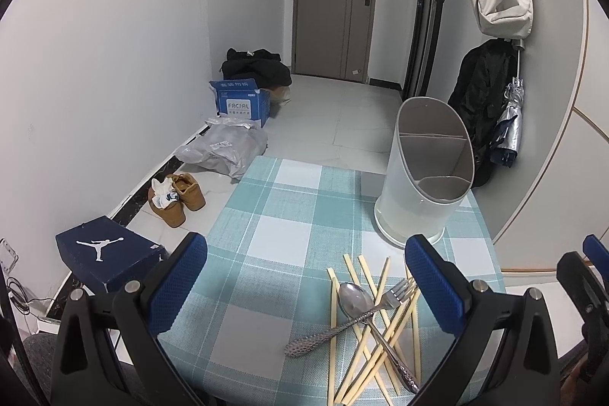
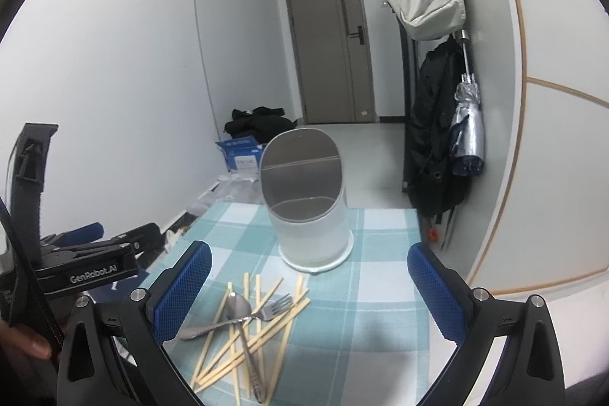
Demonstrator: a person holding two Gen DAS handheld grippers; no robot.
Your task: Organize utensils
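On the floor by the left wall stands an open blue cardboard box [image 1: 243, 101] with a white label where the word "FACIAL" can be read; the blue characters on its flap are too small to read. The dark blue shoe box [image 1: 108, 253] near the worktop's left edge carries a white jumping-man logo without words. In the right wrist view, the black body of the left tongs [image 2: 85, 263] shows the white text "GenRobot.AI".

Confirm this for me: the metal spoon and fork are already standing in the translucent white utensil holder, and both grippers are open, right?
Not quite. The metal spoon and fork lie on the wooden chopsticks, outside the empty translucent white utensil holder, as the left wrist view shows. Both grippers are open.
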